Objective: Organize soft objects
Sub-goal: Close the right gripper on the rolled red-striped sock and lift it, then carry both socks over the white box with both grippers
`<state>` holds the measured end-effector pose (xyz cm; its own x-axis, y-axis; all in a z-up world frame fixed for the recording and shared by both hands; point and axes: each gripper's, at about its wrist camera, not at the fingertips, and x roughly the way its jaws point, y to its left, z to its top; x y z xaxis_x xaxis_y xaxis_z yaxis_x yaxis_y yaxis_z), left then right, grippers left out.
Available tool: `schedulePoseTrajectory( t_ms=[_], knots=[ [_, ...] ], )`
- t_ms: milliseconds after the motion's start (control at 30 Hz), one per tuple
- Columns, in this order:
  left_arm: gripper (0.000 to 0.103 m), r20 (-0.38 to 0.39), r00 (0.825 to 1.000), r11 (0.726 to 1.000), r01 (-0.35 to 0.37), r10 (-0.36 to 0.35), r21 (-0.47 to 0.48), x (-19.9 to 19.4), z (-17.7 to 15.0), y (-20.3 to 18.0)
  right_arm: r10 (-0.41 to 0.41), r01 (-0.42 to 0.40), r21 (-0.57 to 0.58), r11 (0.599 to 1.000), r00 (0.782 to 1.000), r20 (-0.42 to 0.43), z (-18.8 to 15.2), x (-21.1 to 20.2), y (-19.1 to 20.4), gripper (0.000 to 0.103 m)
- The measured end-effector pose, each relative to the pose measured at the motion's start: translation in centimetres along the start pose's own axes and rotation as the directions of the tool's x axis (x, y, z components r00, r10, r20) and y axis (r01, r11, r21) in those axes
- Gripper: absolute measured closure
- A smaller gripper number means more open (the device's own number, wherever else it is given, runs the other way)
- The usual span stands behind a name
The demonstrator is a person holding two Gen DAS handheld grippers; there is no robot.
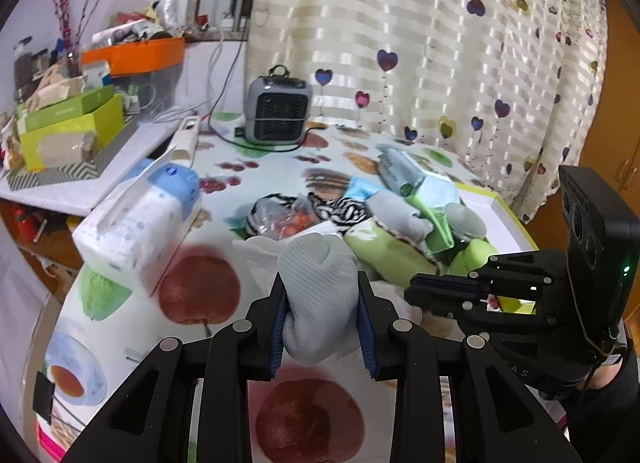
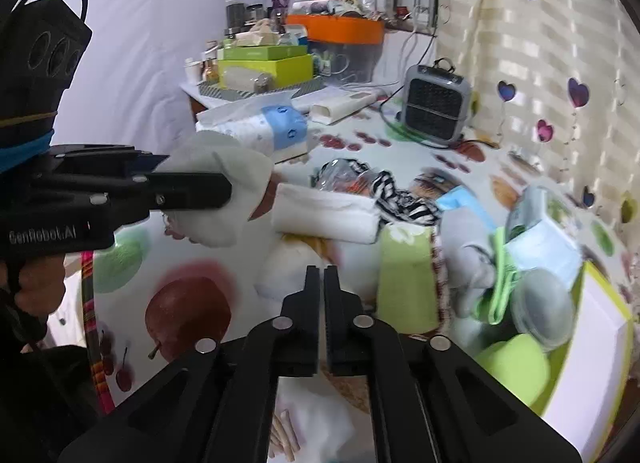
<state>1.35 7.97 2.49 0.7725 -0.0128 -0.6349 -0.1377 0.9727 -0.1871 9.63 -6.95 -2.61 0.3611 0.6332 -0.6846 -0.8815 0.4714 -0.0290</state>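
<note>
Pinching grey glove (image 1: pixel 320 295): left hand-held gripper (image 1: pixel 323 327); right hand-held gripper (image 2: pixel 322 283) barely parted, empty.

A striped cream curtain (image 1: pixel 440 63) dotted with hearts hung behind the fruit-print counter (image 1: pixel 200 295); a white wall (image 2: pixel 152 23) stood beside cluttered shelving (image 1: pixel 80 183).
</note>
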Motion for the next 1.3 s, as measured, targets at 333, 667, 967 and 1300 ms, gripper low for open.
schedulePoseTrajectory(
  t_ms=[333,667,967,1300],
  knots=[
    [0.074,-0.016,1.000,0.999,-0.020,0.019,-0.031,0.1,-0.7,1.9,0.061,-0.079,-0.219,0.972,0.994,-0.089,0.2,2.3,2.3,0.043],
    [0.074,-0.018,0.999,0.998,-0.039,0.039,-0.043,-0.7,-1.0,3.3,0.086,-0.131,-0.296,0.946,0.983,-0.160,1.3,6.7,3.4,0.043],
    [0.074,-0.019,0.999,0.998,-0.040,0.039,-0.047,-0.6,-0.8,3.5,0.098,-0.118,-0.236,0.965,0.990,-0.098,1.2,5.1,3.4,0.059],
    [0.074,0.007,1.000,1.000,-0.027,0.027,-0.013,-1.1,0.1,1.7,0.054,-0.053,-0.109,0.993,0.998,0.012,0.7,0.6,1.1,0.059]
  ],
)
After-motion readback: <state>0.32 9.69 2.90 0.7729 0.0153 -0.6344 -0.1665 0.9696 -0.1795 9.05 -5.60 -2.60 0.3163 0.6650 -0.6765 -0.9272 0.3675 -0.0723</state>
